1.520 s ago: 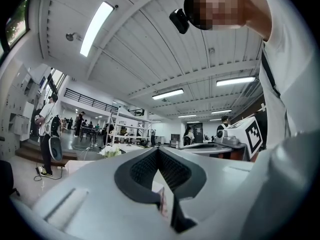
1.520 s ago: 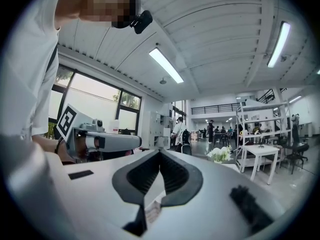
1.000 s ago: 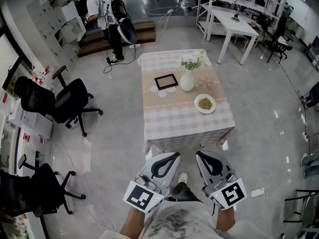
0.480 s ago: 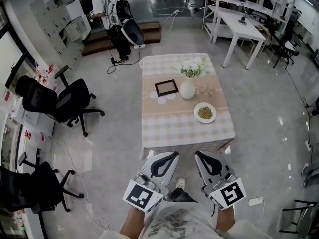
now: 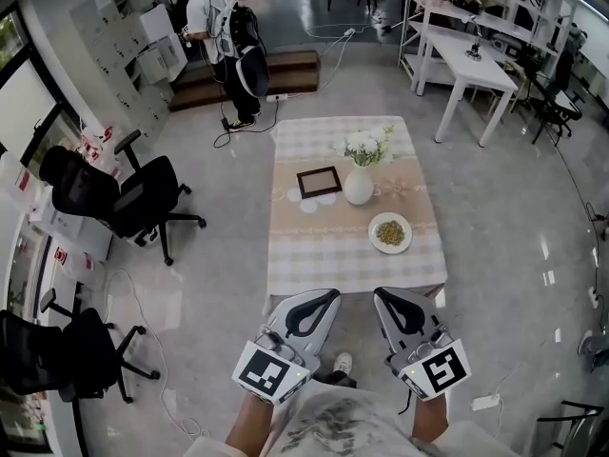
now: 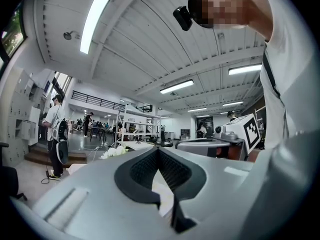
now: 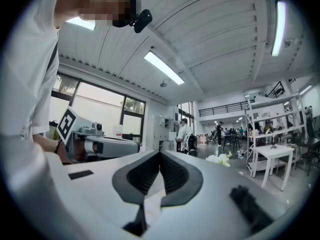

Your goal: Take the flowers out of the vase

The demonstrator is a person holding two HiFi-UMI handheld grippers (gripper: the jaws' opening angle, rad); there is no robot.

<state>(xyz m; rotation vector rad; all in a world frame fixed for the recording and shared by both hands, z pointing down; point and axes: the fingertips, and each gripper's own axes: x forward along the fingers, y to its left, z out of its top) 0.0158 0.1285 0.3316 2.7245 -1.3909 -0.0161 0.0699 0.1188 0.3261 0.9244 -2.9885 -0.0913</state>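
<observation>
A white vase (image 5: 359, 186) with white flowers (image 5: 366, 146) stands upright near the middle of a table with a checked cloth (image 5: 328, 260). My left gripper (image 5: 326, 296) and right gripper (image 5: 384, 294) are held side by side, pointing level. Both are short of the table's near edge, well away from the vase. Each has its jaws shut with nothing between them. In the left gripper view the flowers (image 6: 114, 152) show just over the closed left gripper (image 6: 157, 149). In the right gripper view the flowers (image 7: 220, 159) lie to the right of the closed right gripper (image 7: 160, 152).
A dark picture frame (image 5: 319, 181) lies left of the vase, and a plate of food (image 5: 390, 233) nearer me on the right. Black office chairs (image 5: 124, 198) stand at the left. A person with a backpack (image 5: 228, 36) is beyond the table, with white tables (image 5: 466, 55) at the far right.
The table with the vase has drawn closer and lower in the head view. Both grippers keep their place in front of me, still shut.
</observation>
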